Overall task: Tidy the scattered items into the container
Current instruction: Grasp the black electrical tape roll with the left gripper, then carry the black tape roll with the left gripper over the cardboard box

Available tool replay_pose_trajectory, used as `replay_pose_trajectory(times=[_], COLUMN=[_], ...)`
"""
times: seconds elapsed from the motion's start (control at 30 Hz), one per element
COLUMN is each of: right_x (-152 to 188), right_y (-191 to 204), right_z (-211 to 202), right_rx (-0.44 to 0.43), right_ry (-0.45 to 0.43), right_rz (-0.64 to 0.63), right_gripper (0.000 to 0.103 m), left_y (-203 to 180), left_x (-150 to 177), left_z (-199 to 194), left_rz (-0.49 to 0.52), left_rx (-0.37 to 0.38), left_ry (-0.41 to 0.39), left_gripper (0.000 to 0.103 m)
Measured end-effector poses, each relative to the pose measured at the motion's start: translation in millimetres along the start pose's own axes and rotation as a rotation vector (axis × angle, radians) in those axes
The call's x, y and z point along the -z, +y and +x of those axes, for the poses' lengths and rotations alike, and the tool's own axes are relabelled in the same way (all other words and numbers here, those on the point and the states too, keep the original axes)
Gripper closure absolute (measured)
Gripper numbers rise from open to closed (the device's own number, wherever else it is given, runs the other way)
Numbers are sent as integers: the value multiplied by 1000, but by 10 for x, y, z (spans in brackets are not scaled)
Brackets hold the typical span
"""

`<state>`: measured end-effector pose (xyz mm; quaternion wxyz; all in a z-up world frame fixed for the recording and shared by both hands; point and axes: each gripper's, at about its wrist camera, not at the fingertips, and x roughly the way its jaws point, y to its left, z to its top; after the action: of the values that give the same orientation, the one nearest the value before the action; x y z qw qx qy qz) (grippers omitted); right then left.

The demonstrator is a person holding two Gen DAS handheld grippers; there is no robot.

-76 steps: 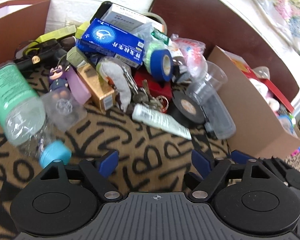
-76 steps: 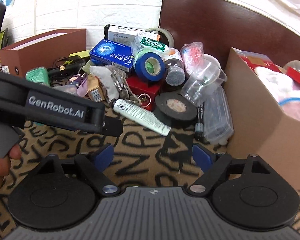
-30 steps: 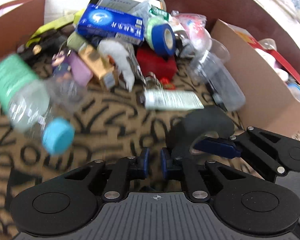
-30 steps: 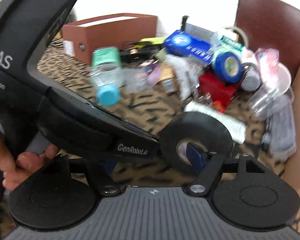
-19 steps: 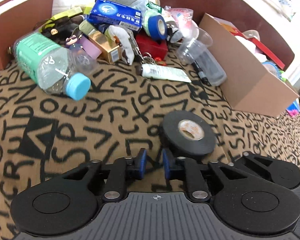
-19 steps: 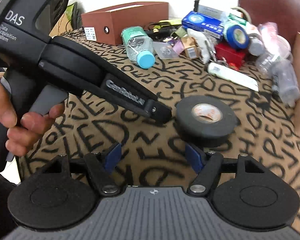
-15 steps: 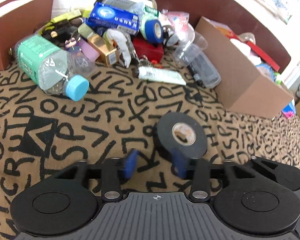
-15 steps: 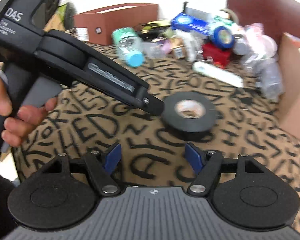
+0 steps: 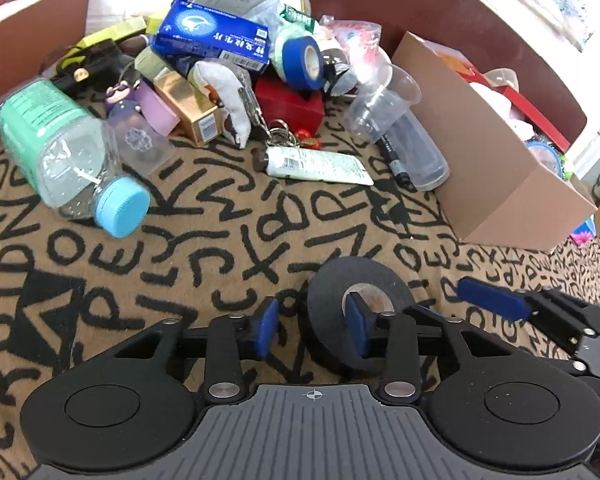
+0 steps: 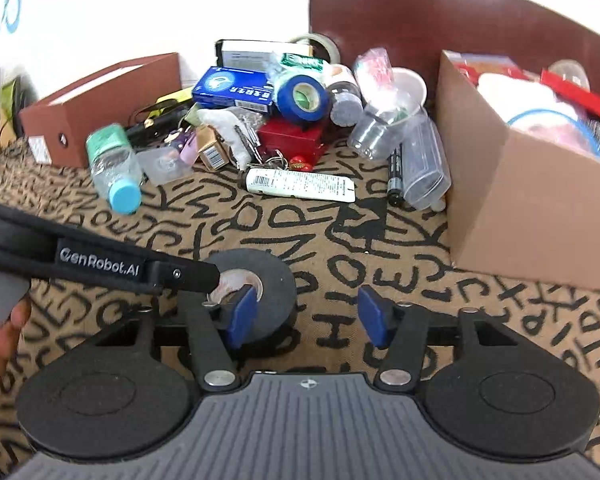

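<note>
**Tape roll being picked up off the cloth**

The black tape roll [image 9: 360, 312] is lying on the lettered cloth [image 9: 204, 248], in front of the cardboard box [image 9: 488, 168] and well apart from the clutter pile behind. The left gripper [image 9: 312, 326] is closing: one pad is sitting inside the roll's hole, the other outside the rim, jaws part-open and not visibly clamping yet. The right gripper [image 10: 306, 316] is also closing, part-open, holding nothing; its left pad is sitting against the roll, the right pad over bare cloth. Judging by this, the step in hand is gripping the roll. Next move probably calls for pinching the roll wall firmly, lifting, then carrying it over the box's near wall.
</note>
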<state>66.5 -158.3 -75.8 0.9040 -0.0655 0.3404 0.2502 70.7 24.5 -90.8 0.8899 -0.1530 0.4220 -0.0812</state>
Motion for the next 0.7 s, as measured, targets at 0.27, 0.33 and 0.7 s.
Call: replay_pose_trajectory(times=[0.27, 0.33, 0.7], right_x=[-15, -21, -30], right_y=[28, 62, 83], right_z=[128, 152, 189], right_rx=[-73, -87, -65], right_ry=[31, 36, 54], right_rz=[35, 26, 14], right_gripper=[55, 63, 66], left_y=[-67, -46, -52], left_x=[-8, -15, -24], left_z=[81, 82, 153], left_rz=[38, 36, 56], left_rx=[16, 18, 36], left_ry=[21, 26, 38], left_gripper=[66, 68, 59])
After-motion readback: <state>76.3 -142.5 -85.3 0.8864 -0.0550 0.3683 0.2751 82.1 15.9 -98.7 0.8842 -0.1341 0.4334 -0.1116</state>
